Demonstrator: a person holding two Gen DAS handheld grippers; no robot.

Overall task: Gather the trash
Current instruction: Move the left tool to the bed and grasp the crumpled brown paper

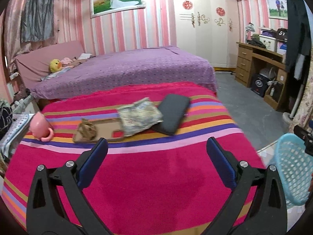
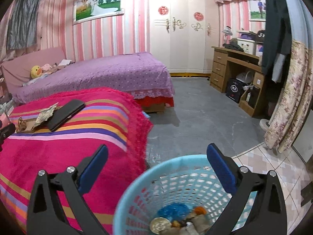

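Observation:
A crumpled paper wrapper [image 1: 139, 117] and a small brown crumpled scrap [image 1: 87, 130] lie on a flat cardboard piece [image 1: 109, 132] on the striped red blanket [image 1: 137, 172]. My left gripper [image 1: 156, 146] is open and empty, above the blanket, short of them. My right gripper [image 2: 156, 152] is open and empty above the light blue mesh basket [image 2: 137, 193], which holds several pieces of trash [image 2: 182, 221]. The wrapper [image 2: 46, 114] and the scrap [image 2: 21, 125] also show in the right wrist view. The basket [image 1: 293, 168] shows at the right of the left wrist view.
A dark flat case [image 1: 172, 112] lies beside the wrapper. A pink mug [image 1: 40, 126] lies on its side at the blanket's left. A purple bed [image 1: 127, 68] stands behind, a wooden desk [image 1: 260, 66] at the right, grey floor [image 2: 195, 117] between.

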